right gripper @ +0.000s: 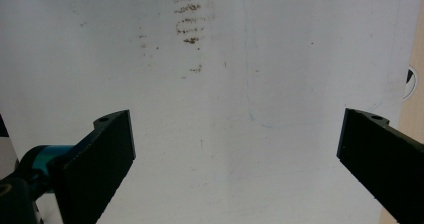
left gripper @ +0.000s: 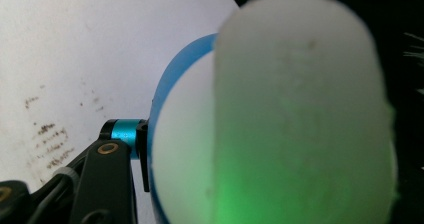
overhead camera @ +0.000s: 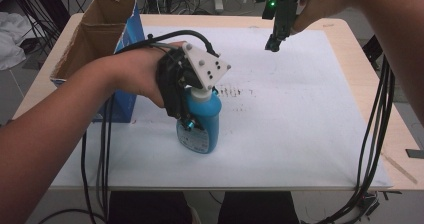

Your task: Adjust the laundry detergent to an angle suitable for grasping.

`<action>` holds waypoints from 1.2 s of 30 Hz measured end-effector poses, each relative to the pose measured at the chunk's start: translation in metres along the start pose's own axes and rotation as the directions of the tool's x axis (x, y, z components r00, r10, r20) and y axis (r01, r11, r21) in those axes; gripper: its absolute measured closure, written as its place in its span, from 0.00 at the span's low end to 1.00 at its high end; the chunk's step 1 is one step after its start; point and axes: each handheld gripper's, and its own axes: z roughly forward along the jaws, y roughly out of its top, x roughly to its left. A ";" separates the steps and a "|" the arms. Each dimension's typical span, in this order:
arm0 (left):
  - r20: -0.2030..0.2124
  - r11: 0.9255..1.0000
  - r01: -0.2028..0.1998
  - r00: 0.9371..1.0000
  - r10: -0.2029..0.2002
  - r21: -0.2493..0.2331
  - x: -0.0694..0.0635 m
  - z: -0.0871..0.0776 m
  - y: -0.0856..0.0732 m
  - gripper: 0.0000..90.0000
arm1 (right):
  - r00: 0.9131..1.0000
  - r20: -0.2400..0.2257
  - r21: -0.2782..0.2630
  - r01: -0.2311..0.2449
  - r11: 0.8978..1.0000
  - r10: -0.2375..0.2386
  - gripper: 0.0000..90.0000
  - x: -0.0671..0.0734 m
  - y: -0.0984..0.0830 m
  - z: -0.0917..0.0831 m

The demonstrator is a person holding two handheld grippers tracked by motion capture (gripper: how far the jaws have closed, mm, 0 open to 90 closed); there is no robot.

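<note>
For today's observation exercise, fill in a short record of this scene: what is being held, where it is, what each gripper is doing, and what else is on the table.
Held item: blue bottle with a white cap
Bottle pose: upright on the white sheet, about mid-table
Left gripper: shut on the bottle's upper part, coming from its left side
Right gripper: open, nothing between the jaws, held above the sheet's far side
Nearby: open cardboard box with blue sides, at the table's left edge
Sheet marks: brownish smudges beside the bottle
</note>
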 end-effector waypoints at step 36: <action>-0.089 0.998 0.069 0.994 -0.068 0.005 -0.019 -0.014 0.000 0.26 | 1.000 -0.003 0.004 -0.004 1.000 0.004 0.01 -0.001 0.002 0.002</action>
